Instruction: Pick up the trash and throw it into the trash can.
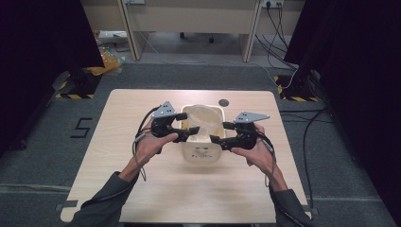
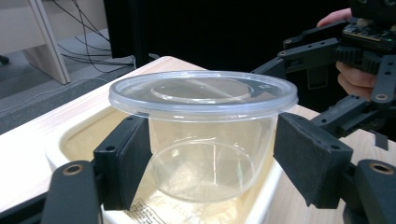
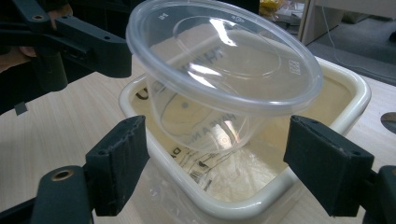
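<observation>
From above, the lidded clear tub (image 1: 202, 124) is hard to make out over the cream bin (image 1: 202, 153) mid-tabletop (image 1: 142, 189). The left gripper (image 2: 210, 161) view shows its jaws clamped on the tub's sides; the right gripper (image 3: 224, 168) view shows its jaws wide apart, touching nothing.

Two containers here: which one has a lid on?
The round clear tub, held by the left gripper under its lid. The cream rectangular bin below is open-topped.
</observation>
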